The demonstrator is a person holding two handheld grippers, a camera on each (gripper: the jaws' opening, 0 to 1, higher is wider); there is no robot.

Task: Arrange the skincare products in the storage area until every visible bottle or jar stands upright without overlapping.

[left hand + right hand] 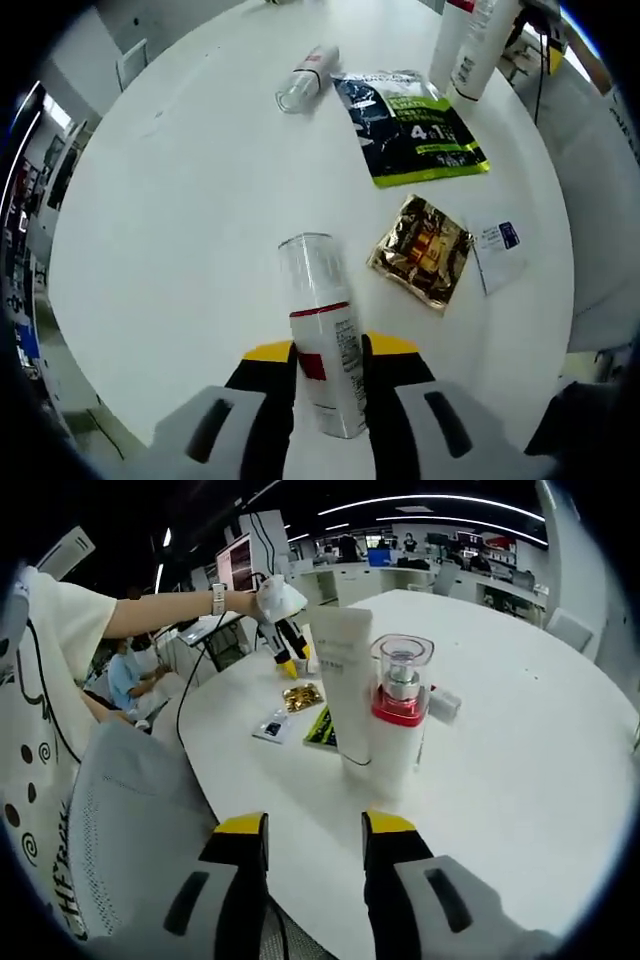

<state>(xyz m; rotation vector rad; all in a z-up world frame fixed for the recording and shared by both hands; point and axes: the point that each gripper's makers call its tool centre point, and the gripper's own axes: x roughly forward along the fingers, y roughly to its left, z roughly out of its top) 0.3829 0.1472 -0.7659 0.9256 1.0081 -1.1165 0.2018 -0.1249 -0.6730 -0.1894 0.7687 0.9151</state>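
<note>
A white spray bottle point(322, 330) with a clear cap and a red band lies along my left gripper point(331, 352), whose jaws press on both its sides just above the white round table point(180, 200). A second small bottle point(305, 78) lies on its side farther off. Two tall white containers point(468, 45) stand upright at the far edge. In the right gripper view these are a white tube point(343, 680) and a clear-capped pump bottle point(400, 705) with a red collar, standing side by side. My right gripper point(315, 832) hangs open in front of them, holding nothing.
A black and green sachet point(412, 125), a gold foil sachet point(422, 250) and a small white packet point(497, 248) lie flat on the table. A person's outstretched arm point(165, 612) holds the left gripper point(281, 615). A grey mesh chair point(130, 820) stands at the table's near edge.
</note>
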